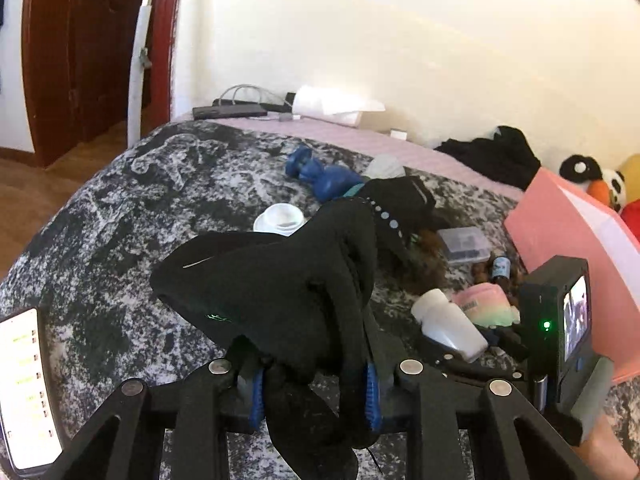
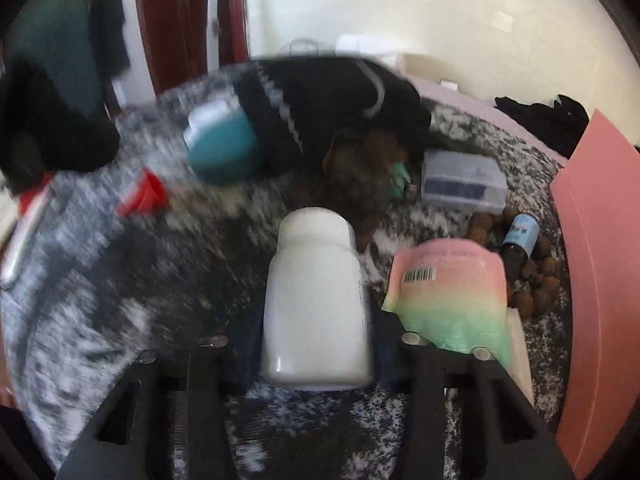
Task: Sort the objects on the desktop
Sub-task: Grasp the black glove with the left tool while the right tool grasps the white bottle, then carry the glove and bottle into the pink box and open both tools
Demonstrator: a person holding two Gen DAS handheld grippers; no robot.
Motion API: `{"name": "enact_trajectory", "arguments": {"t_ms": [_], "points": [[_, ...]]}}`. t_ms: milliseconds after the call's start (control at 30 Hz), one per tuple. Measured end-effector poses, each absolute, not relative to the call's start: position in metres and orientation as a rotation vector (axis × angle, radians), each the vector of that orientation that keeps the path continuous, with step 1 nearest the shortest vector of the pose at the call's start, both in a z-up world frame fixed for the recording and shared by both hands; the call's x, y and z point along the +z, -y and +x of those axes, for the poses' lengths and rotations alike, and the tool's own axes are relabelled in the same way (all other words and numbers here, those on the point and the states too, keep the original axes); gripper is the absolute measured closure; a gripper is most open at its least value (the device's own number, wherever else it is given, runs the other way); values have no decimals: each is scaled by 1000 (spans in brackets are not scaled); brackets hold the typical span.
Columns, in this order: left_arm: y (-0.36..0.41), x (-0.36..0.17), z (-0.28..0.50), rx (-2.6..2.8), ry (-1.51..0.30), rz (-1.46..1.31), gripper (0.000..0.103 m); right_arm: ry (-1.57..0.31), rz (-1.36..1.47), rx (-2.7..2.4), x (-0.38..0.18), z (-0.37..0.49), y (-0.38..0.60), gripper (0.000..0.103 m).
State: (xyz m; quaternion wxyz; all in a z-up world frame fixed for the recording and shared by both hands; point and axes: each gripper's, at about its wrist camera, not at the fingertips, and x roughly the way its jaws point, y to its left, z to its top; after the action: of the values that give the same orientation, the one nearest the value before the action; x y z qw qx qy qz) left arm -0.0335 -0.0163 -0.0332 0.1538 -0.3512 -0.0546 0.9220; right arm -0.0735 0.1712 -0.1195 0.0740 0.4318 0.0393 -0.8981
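Left gripper (image 1: 314, 392) clamped on a black glove (image 1: 280, 292), lifted clear above the mottled grey-and-black blanket (image 1: 120, 208) covering the bed. Right gripper (image 2: 316, 360) closed around a white plastic bottle (image 2: 316, 300), lying on its side on the blanket with cap pointing away, blue pads pressing its flanks. Just right of the bottle, a pastel rainbow pouch (image 2: 452, 296) with a barcode, touching the gripper's right finger. Beyond it, a small dark dropper bottle (image 2: 518, 240) among brown round beads (image 2: 536, 284), and a clear compartment box (image 2: 464, 180). Along the bed's right edge, a pink box (image 2: 600, 280). Further back, a teal container (image 2: 224, 148) beside black fabric (image 2: 328, 108), blurred. Nearer the bed's far edge, a blue toy (image 1: 320, 176) and a white cup (image 1: 280, 218).
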Motion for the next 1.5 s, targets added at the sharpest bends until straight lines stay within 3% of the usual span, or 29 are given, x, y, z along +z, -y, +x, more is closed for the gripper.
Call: {"name": "enact_trajectory", "arguments": {"t_ms": [333,533,867,1067,1267,1333,1500], "points": [[5,-33,-28,2637,155,-992,72,29,853,-2854,-36,-20,-170,58],[-18,-36,-27,2623,118,-994,72,2,755,-3031,-12,0,-187,58],[-95,-36,-18,2579,-16,-935,72,112,643,-3201,16,24,-230,58],[-168,-18,-1,2591,-222,-719,72,77,524,-3398,45,64,-267,58],[-239,-11,-5,2518,-240,-726,72,-73,542,-3639,51,88,-332,58],[-268,-8,-6,2458,-216,-749,72,-9,562,-3660,47,92,-364,58],[-332,1,3,2415,-269,-703,67,376,554,-3620,36,105,-450,58]]}}
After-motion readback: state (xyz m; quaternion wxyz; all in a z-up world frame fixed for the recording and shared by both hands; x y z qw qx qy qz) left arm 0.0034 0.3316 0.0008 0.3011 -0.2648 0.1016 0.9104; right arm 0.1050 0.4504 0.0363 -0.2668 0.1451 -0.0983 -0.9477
